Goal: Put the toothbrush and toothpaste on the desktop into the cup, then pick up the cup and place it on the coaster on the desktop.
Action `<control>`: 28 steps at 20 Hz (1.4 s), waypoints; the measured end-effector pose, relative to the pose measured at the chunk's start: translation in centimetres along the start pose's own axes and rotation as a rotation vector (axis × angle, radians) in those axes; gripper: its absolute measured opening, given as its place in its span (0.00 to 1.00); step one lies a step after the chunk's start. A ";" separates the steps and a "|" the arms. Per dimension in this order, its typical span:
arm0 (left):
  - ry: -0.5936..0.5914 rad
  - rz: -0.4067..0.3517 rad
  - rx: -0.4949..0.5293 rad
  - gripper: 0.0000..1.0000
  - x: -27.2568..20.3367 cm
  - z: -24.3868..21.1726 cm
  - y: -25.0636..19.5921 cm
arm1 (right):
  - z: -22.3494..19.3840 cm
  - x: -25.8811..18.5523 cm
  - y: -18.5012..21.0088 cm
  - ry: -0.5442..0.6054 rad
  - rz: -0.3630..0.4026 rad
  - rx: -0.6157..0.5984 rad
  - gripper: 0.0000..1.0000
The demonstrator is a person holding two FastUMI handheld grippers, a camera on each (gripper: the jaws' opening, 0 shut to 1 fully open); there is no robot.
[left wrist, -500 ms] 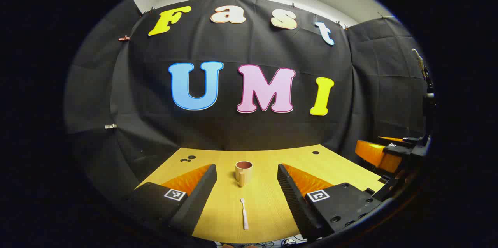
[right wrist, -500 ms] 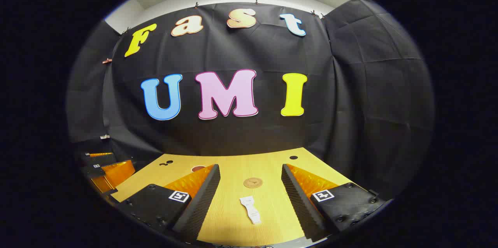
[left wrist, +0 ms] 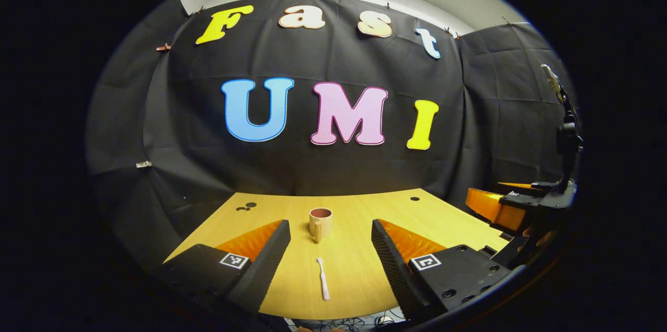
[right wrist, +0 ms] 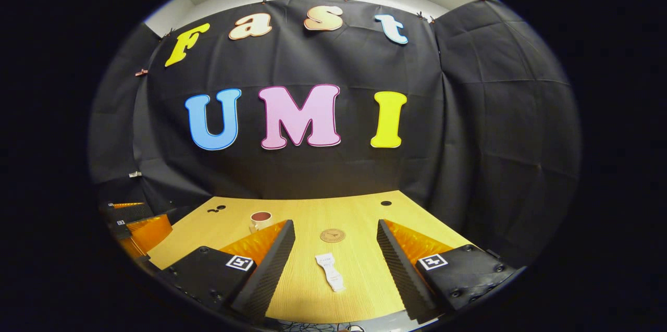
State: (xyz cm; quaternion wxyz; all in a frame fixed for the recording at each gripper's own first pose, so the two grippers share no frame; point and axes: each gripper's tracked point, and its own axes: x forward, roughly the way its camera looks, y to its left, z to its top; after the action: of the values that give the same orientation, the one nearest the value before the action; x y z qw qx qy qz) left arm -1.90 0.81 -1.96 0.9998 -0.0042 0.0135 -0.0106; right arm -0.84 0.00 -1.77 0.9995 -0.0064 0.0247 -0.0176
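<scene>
In the left gripper view a tan cup with a dark inside stands upright on the wooden desktop, handle toward me. A pale toothbrush lies flat in front of it, between the spread fingers of my left gripper, which is open and holds nothing. In the right gripper view a white toothpaste tube lies between the fingers of my open right gripper. A round brown coaster lies just beyond the tube. The cup stands at the left, partly behind a finger.
The right gripper hangs at the right edge of the left gripper view, off the desktop's side. The left gripper is at the far left of the right gripper view. Small dark holes mark the desktop's back corners. The black cloth wall closes the back.
Both cameras have risen or pulled back a little: cup, toothbrush, toothpaste and coaster sit slightly higher and smaller in the views. Nothing was taken hold of; both grippers stay open.
</scene>
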 end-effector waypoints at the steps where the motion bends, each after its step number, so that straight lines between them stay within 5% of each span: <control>1: -0.003 0.005 -0.002 0.97 -0.3 -0.1 0.3 | -0.2 0.0 0.4 0.006 0.006 -0.003 0.98; 19: 0.052 0.022 -0.102 0.97 1.7 -2.0 1.0 | -2.2 6.9 1.1 0.105 0.048 -0.061 0.98; 28: 0.090 0.135 -0.102 0.97 3.9 -2.9 2.5 | -7.6 11.8 1.7 0.303 0.114 -0.102 0.98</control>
State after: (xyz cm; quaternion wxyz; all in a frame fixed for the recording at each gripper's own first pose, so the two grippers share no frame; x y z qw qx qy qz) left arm 1.98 3.16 -5.01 0.9952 -0.0537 0.0591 0.0572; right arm 10.63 1.21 -9.95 0.9821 -0.0532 0.1764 0.0397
